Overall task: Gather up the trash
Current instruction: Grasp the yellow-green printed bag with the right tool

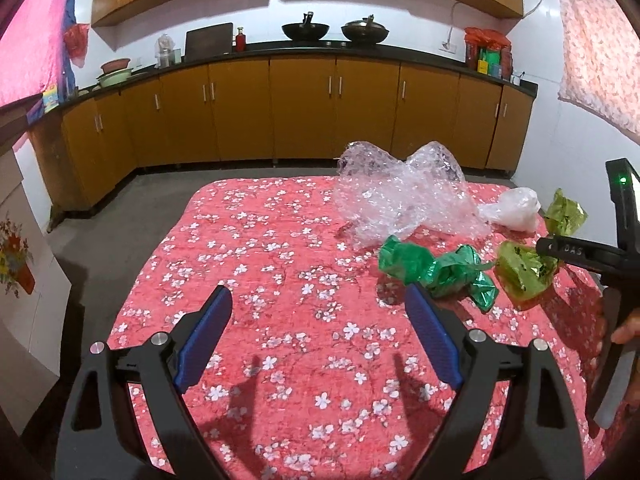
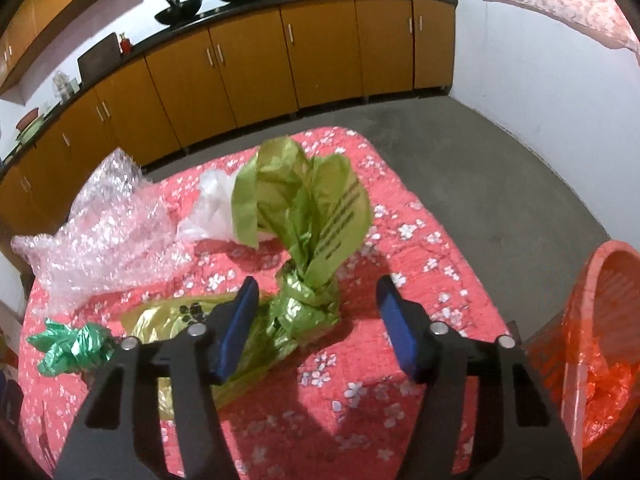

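Trash lies on a table with a red flowered cloth point(image 1: 260, 280). A knotted yellow-green plastic bag point(image 2: 308, 216) lies between the fingers of my open right gripper point(image 2: 316, 304), its knot near the fingertips; it also shows in the left wrist view point(image 1: 524, 272). A crumpled dark green bag point(image 1: 436, 268) lies just beyond my open, empty left gripper point(image 1: 318, 308), by its right fingertip, and shows at the left of the right wrist view point(image 2: 74, 346). Clear bubble wrap point(image 1: 396, 196) and a white bag point(image 1: 512, 210) lie further back.
An orange bin point(image 2: 596, 340) with a red liner stands off the table's right edge. Brown kitchen cabinets point(image 1: 300, 108) run along the back wall beyond a strip of grey floor. A white cabinet with a flower picture point(image 1: 20, 264) stands at the left.
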`<state>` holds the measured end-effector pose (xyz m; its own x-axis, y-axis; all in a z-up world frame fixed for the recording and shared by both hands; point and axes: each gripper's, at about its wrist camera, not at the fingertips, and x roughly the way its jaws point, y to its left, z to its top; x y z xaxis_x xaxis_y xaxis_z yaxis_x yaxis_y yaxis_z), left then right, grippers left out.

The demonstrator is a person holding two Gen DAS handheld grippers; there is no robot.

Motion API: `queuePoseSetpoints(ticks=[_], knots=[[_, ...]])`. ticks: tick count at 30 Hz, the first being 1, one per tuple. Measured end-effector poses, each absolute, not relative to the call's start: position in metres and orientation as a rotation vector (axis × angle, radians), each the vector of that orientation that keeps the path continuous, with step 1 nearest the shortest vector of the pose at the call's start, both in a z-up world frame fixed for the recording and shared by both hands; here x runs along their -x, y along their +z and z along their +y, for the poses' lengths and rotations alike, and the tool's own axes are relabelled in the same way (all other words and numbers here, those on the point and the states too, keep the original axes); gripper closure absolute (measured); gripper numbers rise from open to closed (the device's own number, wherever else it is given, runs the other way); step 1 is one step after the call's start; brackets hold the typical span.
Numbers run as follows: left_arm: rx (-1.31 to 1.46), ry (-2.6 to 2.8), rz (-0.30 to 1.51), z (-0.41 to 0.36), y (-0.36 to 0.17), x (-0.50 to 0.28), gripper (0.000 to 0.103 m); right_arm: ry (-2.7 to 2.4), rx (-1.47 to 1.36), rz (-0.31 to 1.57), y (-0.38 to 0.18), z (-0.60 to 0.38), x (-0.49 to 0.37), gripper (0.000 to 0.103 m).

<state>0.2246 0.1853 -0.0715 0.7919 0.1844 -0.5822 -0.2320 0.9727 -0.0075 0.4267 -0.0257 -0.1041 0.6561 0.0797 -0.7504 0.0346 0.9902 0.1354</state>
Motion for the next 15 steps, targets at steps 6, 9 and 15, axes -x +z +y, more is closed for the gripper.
queuePoseSetpoints(ticks=[6, 9, 15], knots=[[0.089, 0.201, 0.610, 0.179, -0.068, -0.227, 0.015, 0.072, -0.128, 0.870, -0.107, -0.019, -0.429, 0.070], [0.090, 0.181, 0.596, 0.171, -0.064, -0.230, 0.012, 0.084, -0.130, 0.863, -0.106, -0.023, -0.423, 0.072], [0.102, 0.113, 0.595, 0.144, -0.059, -0.245, 0.006, 0.085, -0.124, 0.845, -0.101, -0.041, -0.401, 0.073]])
